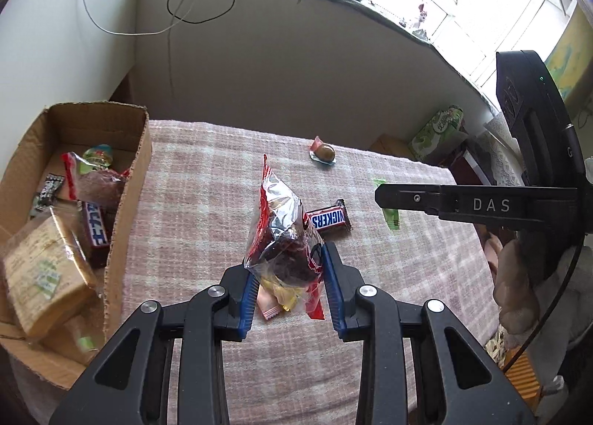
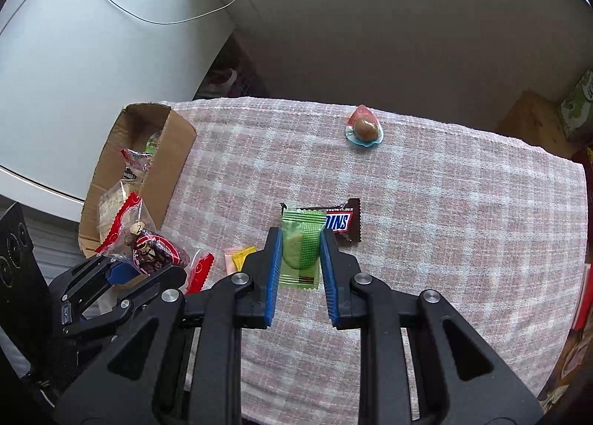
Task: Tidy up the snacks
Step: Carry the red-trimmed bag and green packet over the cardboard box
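The desk [image 2: 444, 239], covered in a pink checked cloth, carries an open cardboard box [image 2: 163, 180] of snacks at its left edge. Near the middle lies a Snickers bar [image 2: 343, 223]; a wrapped egg-shaped sweet [image 2: 365, 127] sits by the far edge. The left claw [image 1: 289, 276] pinches a clear red-trimmed snack bag [image 1: 285, 236] above the cloth. The right claw [image 2: 298, 258] is pressed onto a green packet [image 2: 300, 247].
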`<state>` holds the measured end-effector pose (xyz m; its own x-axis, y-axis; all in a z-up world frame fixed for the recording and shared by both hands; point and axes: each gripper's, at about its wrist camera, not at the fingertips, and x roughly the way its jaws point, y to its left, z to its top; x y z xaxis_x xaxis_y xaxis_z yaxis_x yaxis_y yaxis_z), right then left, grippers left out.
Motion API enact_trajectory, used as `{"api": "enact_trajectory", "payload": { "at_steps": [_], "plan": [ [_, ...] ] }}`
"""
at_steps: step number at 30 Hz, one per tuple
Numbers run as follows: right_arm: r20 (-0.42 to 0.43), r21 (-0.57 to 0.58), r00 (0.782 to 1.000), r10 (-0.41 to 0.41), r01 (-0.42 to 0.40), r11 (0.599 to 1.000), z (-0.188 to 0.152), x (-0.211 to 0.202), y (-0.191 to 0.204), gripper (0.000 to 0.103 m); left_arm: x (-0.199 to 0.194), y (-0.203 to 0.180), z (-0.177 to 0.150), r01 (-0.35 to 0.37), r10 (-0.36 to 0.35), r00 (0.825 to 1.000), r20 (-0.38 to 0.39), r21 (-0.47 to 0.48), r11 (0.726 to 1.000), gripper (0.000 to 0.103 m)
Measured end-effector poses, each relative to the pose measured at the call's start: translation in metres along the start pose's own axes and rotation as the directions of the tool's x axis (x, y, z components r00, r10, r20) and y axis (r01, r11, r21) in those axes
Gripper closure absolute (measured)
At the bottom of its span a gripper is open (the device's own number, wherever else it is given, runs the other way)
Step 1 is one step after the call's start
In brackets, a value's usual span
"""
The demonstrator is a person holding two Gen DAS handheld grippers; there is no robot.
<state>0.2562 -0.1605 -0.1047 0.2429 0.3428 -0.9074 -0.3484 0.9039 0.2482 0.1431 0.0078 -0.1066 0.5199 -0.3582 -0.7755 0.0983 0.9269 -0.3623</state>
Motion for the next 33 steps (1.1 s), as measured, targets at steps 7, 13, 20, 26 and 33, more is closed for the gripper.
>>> {"api": "enact_trajectory", "payload": {
  "at_steps": [7, 13, 20, 26, 33],
  "plan": [
    [0.006, -0.082, 0.999, 0.046, -0.046, 0.996, 0.012, 0.002, 0.050, 0.082, -0.029, 0.034, -0.004, -0.049, 0.052, 0.998, 0.046, -0.056, 0.997, 0.072],
    [-0.008, -0.163, 0.996, 0.088, -0.088, 0.983, 0.017, 0.010, 0.102, 0.082, -0.048, 0.067, -0.014, -0.101, 0.109, 0.992, 0.065, -0.119, 0.988, 0.072],
    [-0.037, -0.250, 0.994, 0.108, -0.113, 0.962, 0.020, 0.024, 0.156, 0.082, -0.066, 0.102, -0.029, -0.151, 0.163, 0.985, 0.060, -0.172, 0.973, 0.072],
    [-0.068, -0.303, 0.992, 0.111, -0.126, 0.944, 0.022, 0.042, 0.187, 0.082, -0.072, 0.120, -0.040, -0.179, 0.191, 0.981, 0.045, -0.201, 0.963, 0.072],
    [-0.106, -0.331, 0.989, 0.108, -0.137, 0.934, 0.017, 0.064, 0.207, 0.082, -0.074, 0.134, -0.045, -0.192, 0.201, 0.979, 0.022, -0.220, 0.957, 0.072]
  ]
}}
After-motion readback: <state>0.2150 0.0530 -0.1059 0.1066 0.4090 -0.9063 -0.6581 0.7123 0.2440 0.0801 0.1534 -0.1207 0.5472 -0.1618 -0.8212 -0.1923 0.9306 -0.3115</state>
